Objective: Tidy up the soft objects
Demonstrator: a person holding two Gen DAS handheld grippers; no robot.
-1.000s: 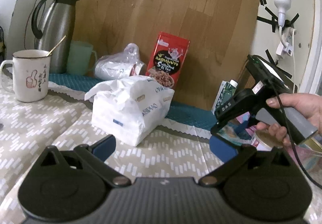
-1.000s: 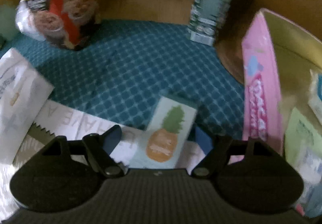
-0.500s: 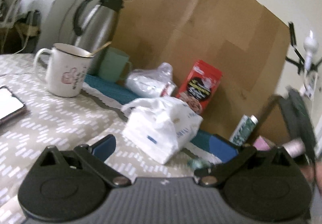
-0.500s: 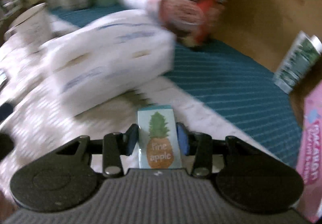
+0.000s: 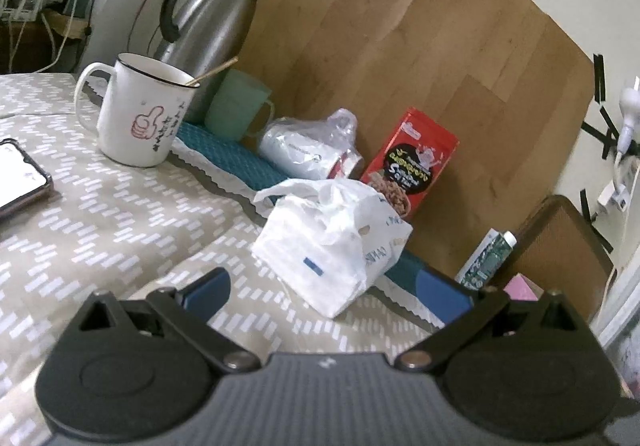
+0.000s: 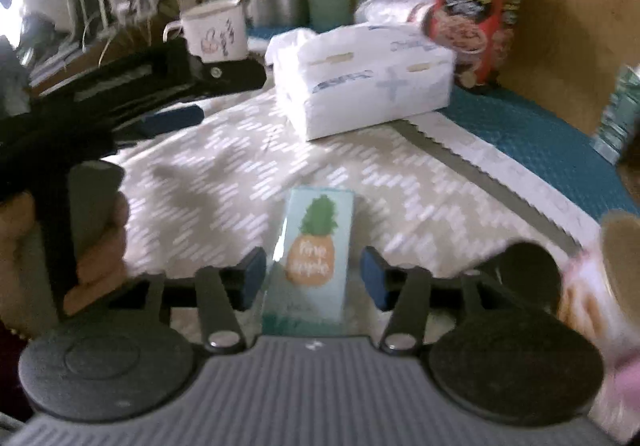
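A small pale-blue tissue pack with a pineapple print (image 6: 312, 258) lies on the patterned tablecloth between the blue pads of my right gripper (image 6: 314, 278). The jaws stand apart with a gap on each side of the pack, so the gripper is open. A large white tissue pack in plastic wrap (image 5: 332, 242) (image 6: 364, 81) sits further back on the cloth. My left gripper (image 5: 324, 286) is open and empty, just in front of the white pack. It also shows in the right wrist view (image 6: 132, 97), held by a hand at the left.
A white mug with a thumbs-up (image 5: 140, 113), a steel thermos (image 5: 216, 17), a green cup (image 5: 240, 105), a bagged roll (image 5: 312, 149), a red snack box (image 5: 412, 161) and a green tube (image 5: 488, 258) stand along the back. A phone (image 5: 16, 177) lies left.
My right gripper carried the pineapple pack from the teal mat to the patterned cloth, then opened and let it go. My left gripper swung left, and the right gripper left its view.
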